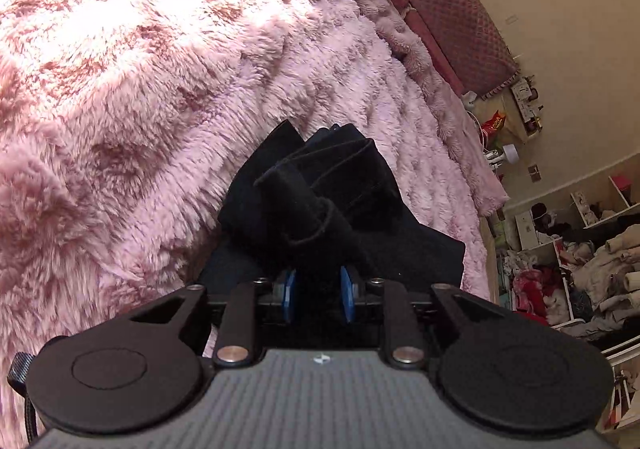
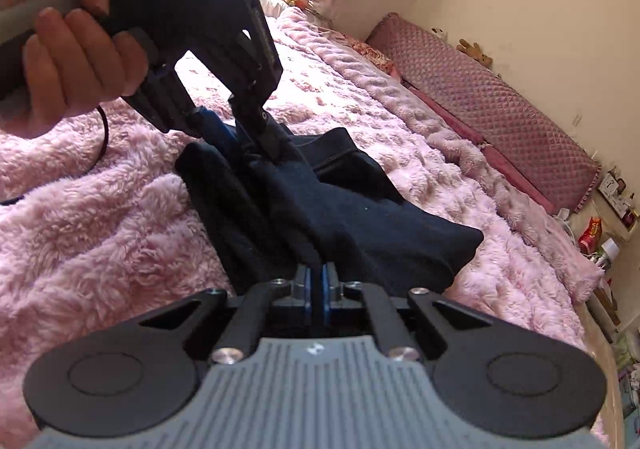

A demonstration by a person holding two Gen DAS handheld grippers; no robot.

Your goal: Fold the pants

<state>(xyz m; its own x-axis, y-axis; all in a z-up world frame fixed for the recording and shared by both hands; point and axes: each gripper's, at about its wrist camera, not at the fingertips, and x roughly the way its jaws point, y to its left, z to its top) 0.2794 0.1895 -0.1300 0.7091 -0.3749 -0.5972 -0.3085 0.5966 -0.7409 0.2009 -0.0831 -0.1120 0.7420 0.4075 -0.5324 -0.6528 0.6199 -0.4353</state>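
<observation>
Pants (image 2: 360, 217) lie bunched mid-blanket (image 2: 120, 209), fluffy cover open all around.

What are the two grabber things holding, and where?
Both hold the dark pants on the pink fuzzy blanket. The right gripper pinches a fold at the near edge; the left gripper grips bunched fabric at the far end.

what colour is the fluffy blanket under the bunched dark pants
Pink fluffy blanket, clearest in the right wrist view.

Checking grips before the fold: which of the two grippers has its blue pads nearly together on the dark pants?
The right gripper: its pads pinch a thin fold of the pants. The left gripper holds a thicker bunch, pads wider apart.
</observation>
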